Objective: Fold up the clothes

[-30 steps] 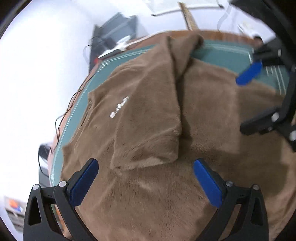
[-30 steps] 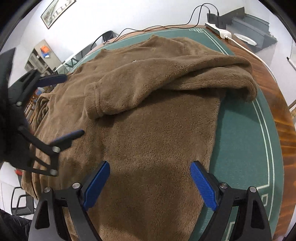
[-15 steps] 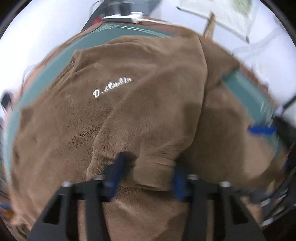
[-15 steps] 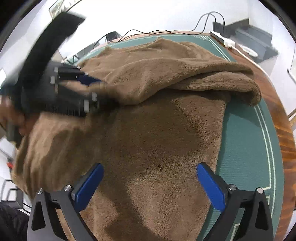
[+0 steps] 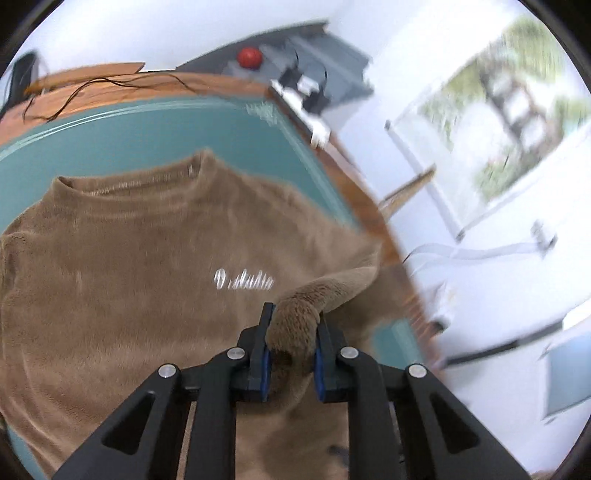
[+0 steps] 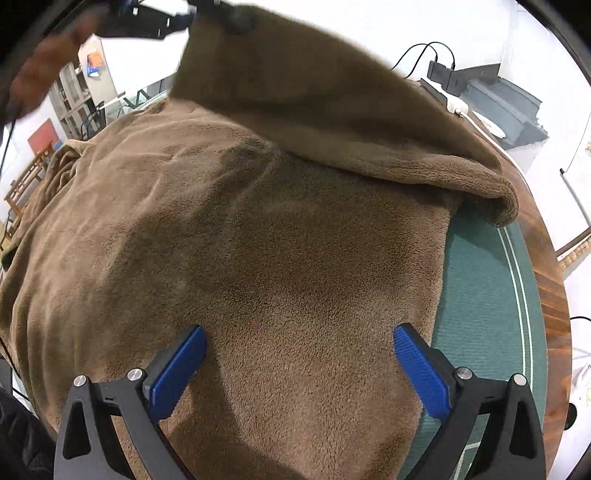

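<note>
A brown fleece sweater (image 5: 129,266) with white chest lettering lies spread on the green mat (image 5: 147,129), collar at the far side. My left gripper (image 5: 291,325) is shut on the sleeve cuff (image 5: 295,325) and holds it lifted above the chest. In the right wrist view the sweater body (image 6: 277,258) fills the frame, and the raised sleeve (image 6: 314,92) hangs from the left gripper (image 6: 221,11) at the top. My right gripper (image 6: 299,354) is open, just above the sweater's lower part near its right edge.
The green mat (image 6: 487,314) lies on a round wooden table (image 6: 554,295) whose edge runs close on the right. A white power strip (image 5: 314,122) and cables (image 5: 92,85) lie at the far edge. Chairs and shelves (image 6: 74,103) stand beyond the table.
My left gripper closed on the sleeve cuff and lifted it up off the sweater body. My right gripper stayed open and moved slightly lower over the sweater.
</note>
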The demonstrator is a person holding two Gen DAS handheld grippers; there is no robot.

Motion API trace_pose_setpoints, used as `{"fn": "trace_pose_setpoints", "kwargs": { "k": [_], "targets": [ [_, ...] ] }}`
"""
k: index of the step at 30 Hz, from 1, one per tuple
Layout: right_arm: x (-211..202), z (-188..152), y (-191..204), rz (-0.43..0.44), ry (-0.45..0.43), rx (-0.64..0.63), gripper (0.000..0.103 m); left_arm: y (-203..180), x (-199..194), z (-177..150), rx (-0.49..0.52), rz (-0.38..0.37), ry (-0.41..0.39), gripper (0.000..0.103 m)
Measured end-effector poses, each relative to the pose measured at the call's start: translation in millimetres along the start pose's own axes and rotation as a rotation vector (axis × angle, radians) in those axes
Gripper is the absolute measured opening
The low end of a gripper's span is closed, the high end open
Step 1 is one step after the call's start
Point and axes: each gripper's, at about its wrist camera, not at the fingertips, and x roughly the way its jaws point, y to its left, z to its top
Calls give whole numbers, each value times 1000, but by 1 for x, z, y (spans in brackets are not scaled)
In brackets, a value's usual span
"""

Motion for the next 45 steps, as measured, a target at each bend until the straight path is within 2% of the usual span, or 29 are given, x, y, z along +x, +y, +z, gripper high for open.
{"fn": "trace_pose_setpoints", "kwargs": {
  "k": [9,12,14,18,26,32,34,36,45],
  "targets": [
    [-3,-5,4,-11,-7,-3,103,75,-57,21,-261,-14,-101,20],
    [-3,-5,4,-11,-6,-4,103,110,-60,15,-334,50,-94,20],
    [-2,-4,5,-11,-4,-5,103,129,-57,10,-381,67,-80,20],
    [-2,-4,5,-12,-1,-7,103,151,-49,0,-428,95,-49,20],
    [-2,-3,5,-16,4,-8,103,160,-36,-3,-437,124,3,21],
    [-2,-3,10,-23,0,-2,103,182,-16,-3,-448,218,48,51],
    [-2,-4,11,-24,0,-2,103,191,-7,-4,-447,222,57,71],
    [-2,-4,11,-24,-1,-1,103,199,1,-6,-444,221,63,79],
    [-1,-5,11,-29,-7,4,103,219,15,-15,-475,211,56,79]
  ]
}}
